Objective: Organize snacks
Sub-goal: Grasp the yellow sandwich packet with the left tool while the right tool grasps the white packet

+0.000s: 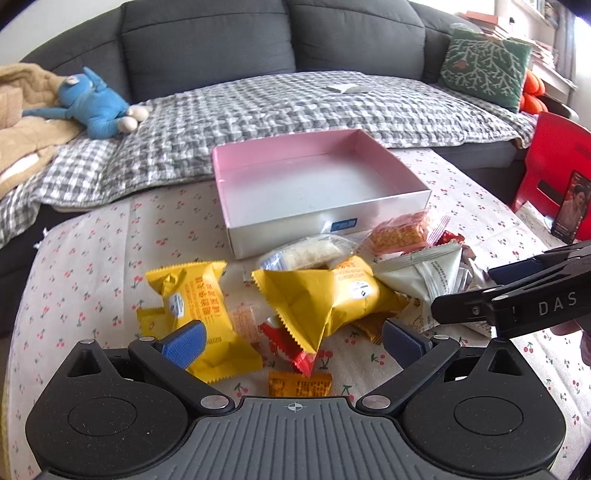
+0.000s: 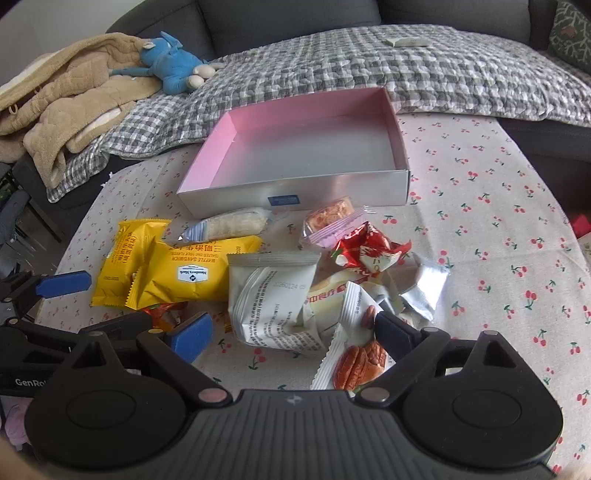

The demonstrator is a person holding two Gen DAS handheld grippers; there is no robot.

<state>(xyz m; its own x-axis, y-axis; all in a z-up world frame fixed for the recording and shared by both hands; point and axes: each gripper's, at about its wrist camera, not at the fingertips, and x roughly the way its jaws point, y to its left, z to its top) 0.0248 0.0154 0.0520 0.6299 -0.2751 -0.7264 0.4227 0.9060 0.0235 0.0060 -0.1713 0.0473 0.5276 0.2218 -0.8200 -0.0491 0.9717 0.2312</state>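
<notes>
Cherry-print tablecloth point(image 1: 92, 258) covered the table, grey sofa point(image 1: 207, 33) behind. Left claw point(image 1: 295, 341) hung wide open, gripping nothing, over two yellow packets point(image 1: 325, 295) and a red wrapper point(image 1: 291, 347) between its tips. Right claw point(image 2: 291, 332) was also wide open and empty, with a white packet point(image 2: 269, 295) and a pecan packet point(image 2: 354, 354) between its fingers. Pink box point(image 2: 310, 147) sat ahead of both, beyond the pile.
</notes>
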